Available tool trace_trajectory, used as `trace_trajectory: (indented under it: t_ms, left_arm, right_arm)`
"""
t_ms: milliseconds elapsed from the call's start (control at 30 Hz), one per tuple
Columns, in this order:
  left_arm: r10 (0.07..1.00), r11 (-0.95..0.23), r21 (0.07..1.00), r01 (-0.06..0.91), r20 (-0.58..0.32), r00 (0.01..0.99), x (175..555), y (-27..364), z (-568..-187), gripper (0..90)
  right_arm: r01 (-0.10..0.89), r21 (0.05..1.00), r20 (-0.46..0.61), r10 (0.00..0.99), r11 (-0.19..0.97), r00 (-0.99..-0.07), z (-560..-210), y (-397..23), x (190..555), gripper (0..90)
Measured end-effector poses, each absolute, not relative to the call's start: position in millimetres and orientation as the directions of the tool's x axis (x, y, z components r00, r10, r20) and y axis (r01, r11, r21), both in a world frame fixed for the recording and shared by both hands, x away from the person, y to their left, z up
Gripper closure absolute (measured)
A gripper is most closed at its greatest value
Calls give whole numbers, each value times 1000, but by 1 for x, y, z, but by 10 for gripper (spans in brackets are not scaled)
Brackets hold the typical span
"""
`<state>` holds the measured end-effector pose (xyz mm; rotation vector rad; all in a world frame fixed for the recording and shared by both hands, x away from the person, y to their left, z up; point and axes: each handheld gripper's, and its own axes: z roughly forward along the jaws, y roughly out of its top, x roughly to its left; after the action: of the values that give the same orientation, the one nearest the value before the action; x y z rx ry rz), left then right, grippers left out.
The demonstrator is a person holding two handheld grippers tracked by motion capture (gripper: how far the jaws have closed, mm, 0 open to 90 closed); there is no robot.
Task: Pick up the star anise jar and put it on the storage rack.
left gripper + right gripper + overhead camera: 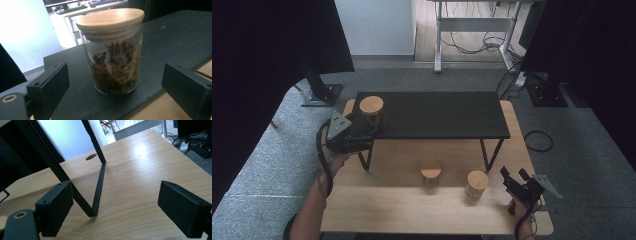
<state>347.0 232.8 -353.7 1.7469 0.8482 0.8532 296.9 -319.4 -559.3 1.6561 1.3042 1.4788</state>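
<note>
Now the left gripper (pixel 115 82) stood released, black jaws wide apart on either side of the clear glass jar with a round wooden lid (pixel 113 53), not touching it. That jar sat upright on the left end of the black raised shelf (pixel 437 115), near its front edge. Right gripper (pixel 515 176) was also open, holding nothing, low over the light wooden table (pixel 412 210) by the shelf's black metal leg (pixel 98 187). Two more wooden-lidded jars (pixel 431 173) stood on the table, well apart from the shelf jar.
</note>
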Motion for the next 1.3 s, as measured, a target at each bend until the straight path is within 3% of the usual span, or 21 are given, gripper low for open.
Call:
trace_trajectory:
  t_ms: [733,1300]
  left_arm:
    - [830,-260,964,58,192,523,267,238,-373,80]
    - [834,-263,946,191,124,537,245,254,-451,81]
  right_arm:
    - [294,882,407,910,-368,-82,-559,-319,297,124]
    - [294,882,406,910,-368,-80,-559,-318,297,124]
